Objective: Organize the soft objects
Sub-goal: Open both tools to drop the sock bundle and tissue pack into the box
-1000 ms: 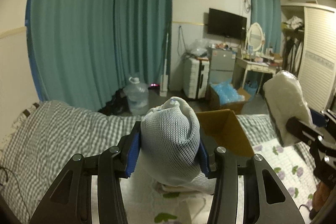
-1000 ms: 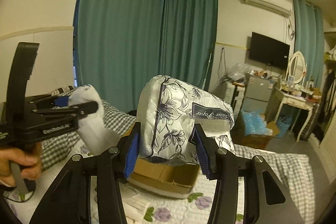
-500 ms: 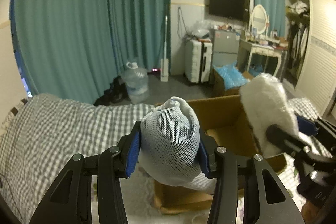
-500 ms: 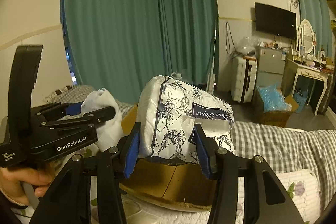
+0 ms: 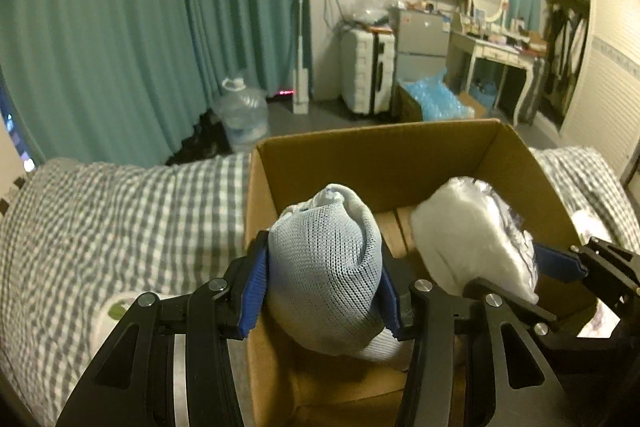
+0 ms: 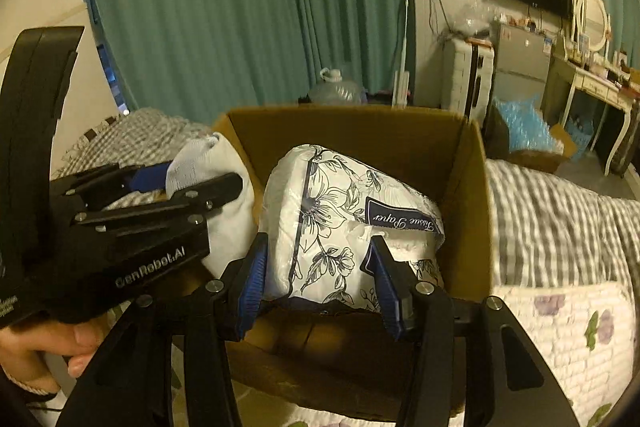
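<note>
While the left gripper (image 5: 322,281), jaws easing apart, cradles the mesh bundle (image 5: 326,267), only the right view shows the right gripper (image 6: 316,275) clamping the tissue pack's (image 6: 340,219) floral print at twelve o'clock; the box (image 6: 472,187) floor stays hidden.

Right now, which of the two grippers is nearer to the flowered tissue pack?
Right. The right gripper clamps the tissue pack over the cardboard box; the left gripper hangs beside it, jaws opening around a white mesh bundle.
</note>
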Demonstrator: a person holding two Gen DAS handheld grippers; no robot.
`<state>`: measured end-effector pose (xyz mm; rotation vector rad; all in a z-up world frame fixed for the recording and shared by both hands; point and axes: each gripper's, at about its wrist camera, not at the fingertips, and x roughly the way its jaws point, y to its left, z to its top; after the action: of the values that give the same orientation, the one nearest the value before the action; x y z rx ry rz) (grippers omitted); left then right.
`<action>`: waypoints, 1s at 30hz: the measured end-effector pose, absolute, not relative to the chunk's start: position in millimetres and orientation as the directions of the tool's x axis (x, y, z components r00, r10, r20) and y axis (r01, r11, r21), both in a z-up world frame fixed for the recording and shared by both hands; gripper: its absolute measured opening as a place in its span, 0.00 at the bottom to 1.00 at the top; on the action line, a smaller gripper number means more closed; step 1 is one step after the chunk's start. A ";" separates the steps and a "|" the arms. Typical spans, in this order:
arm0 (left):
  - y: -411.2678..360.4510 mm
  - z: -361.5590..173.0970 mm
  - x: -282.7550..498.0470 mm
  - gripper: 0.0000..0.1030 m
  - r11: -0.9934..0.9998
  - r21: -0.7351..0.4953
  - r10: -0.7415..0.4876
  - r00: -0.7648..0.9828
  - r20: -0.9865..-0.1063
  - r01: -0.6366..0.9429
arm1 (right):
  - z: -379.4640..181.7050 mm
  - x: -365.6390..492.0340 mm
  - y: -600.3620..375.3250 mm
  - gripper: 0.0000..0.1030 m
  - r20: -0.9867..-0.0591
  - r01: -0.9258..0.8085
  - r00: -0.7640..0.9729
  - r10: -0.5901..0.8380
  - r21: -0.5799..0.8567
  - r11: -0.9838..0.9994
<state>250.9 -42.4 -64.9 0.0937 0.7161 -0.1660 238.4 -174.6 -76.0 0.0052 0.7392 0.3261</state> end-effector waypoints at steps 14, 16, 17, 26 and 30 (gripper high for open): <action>-33.6 -52.4 252.2 0.56 0.983 -0.051 -0.161 0.706 -0.690 0.174 | -79.6 223.4 -165.1 0.75 -0.651 -0.315 0.721 0.238 -0.003 0.949; -34.1 -44.0 247.1 0.56 0.984 -0.047 -0.157 0.714 -0.682 0.172 | -70.3 216.0 -167.0 0.75 -0.629 -0.314 0.741 0.236 -0.015 0.949; -33.5 -39.0 245.2 0.56 0.984 -0.047 -0.158 0.722 -0.673 0.172 | -66.1 214.6 -169.0 0.75 -0.623 -0.309 0.747 0.232 -0.017 0.951; -15.8 14.1 202.8 0.79 0.992 -0.027 -0.120 0.817 -0.564 0.127 | -21.5 182.3 -189.0 0.75 -0.560 -0.248 0.799 0.221 0.029 0.968; -10.5 32.0 180.1 0.79 0.992 -0.018 -0.114 0.834 -0.541 0.125 | 0.4 158.2 -192.8 0.80 -0.528 -0.229 0.823 0.211 0.033 0.973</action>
<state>180.1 -10.5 32.0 0.0185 0.5715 -0.1265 158.2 -192.8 0.4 -0.0321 0.5575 0.2341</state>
